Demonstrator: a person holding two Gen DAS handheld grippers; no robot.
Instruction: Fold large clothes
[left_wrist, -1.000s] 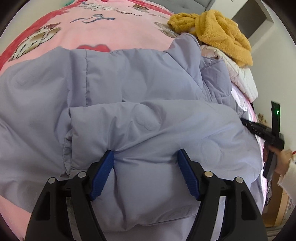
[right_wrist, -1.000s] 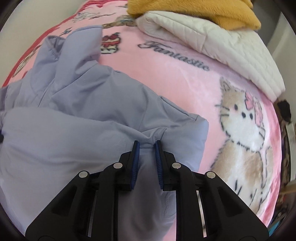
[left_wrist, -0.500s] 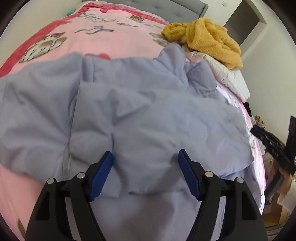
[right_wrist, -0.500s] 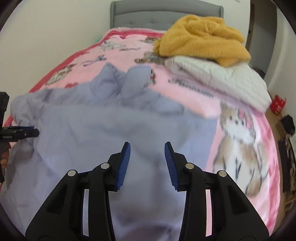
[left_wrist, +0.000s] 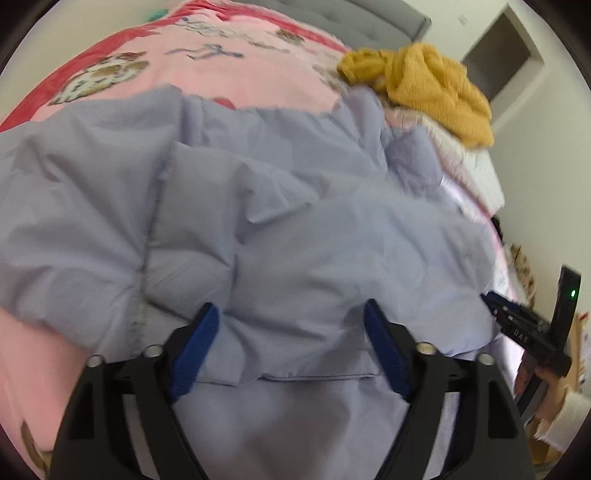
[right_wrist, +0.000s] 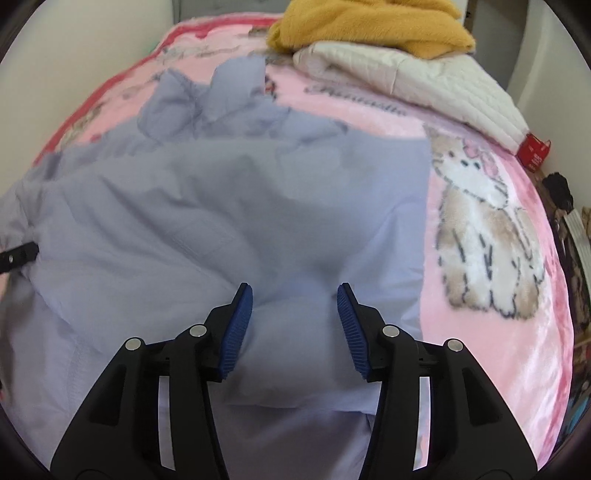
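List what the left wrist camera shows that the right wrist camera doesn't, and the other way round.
Only the left wrist view shows the right gripper from outside, held in the person's hand at the jacket's right edge, and a dark wall recess. Only the right wrist view shows the large cat print on the pink blanket, and a red item past the bed's edge. Both show the lavender puffer jacket spread on that blanket, the mustard fleece piled on a white quilted item, and open blue-padded jaws.

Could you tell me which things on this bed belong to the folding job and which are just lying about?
In the job:
lavender puffer jacket
left gripper, open
right gripper, open

Lying about:
mustard fleece
white quilted garment
pink cat blanket
red box
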